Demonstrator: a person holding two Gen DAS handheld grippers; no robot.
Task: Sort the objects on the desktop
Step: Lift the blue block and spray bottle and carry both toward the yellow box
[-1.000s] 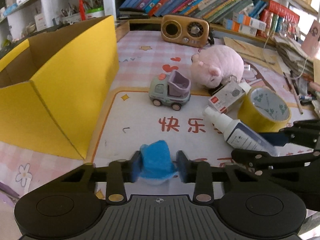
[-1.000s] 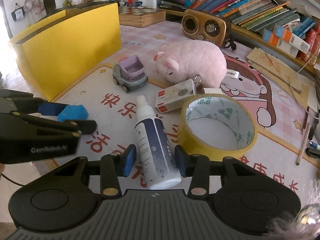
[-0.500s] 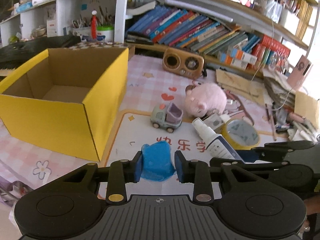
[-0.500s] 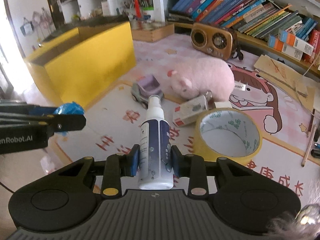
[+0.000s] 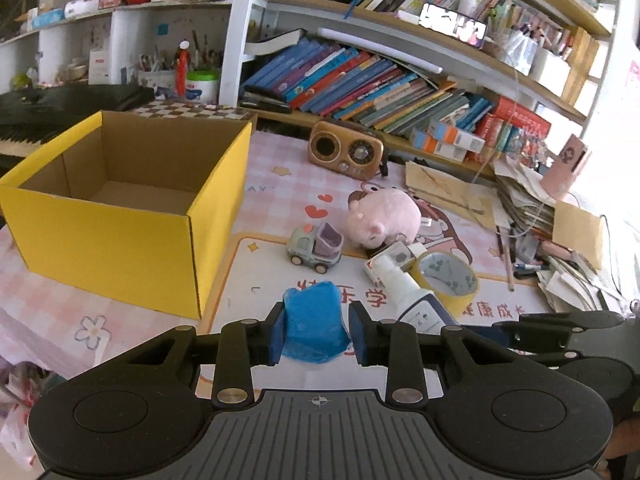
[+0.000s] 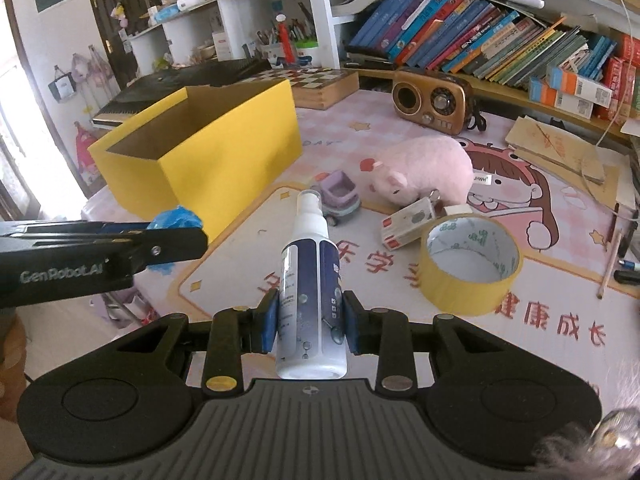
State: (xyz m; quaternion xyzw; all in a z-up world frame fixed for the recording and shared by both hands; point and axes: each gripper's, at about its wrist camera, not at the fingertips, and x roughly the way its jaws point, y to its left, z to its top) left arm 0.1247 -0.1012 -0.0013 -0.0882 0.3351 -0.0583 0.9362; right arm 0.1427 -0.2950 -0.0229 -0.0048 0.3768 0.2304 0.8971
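Note:
My left gripper (image 5: 315, 332) is shut on a crumpled blue object (image 5: 313, 326) and holds it above the play mat. In the right wrist view the same blue object (image 6: 176, 218) shows at the tip of the left gripper (image 6: 176, 240), near the yellow box. My right gripper (image 6: 308, 320) is shut on a white and dark blue spray bottle (image 6: 310, 280), held off the table with its nozzle pointing away. The bottle (image 5: 408, 300) also shows at the right in the left wrist view. An open yellow cardboard box (image 5: 120, 204) stands at the left, with nothing visible inside.
On the mat lie a grey and purple toy truck (image 5: 316, 246), a pink plush pig (image 5: 384, 218), a small white and red carton (image 6: 408, 226) and a yellow tape roll (image 6: 468, 264). A brown radio (image 5: 346, 154), books and paper piles line the back and right.
Both grippers have risen from the table. The right one closed on the spray bottle and lifted it off the mat. The left carried the blue object upward, so the box interior now shows.

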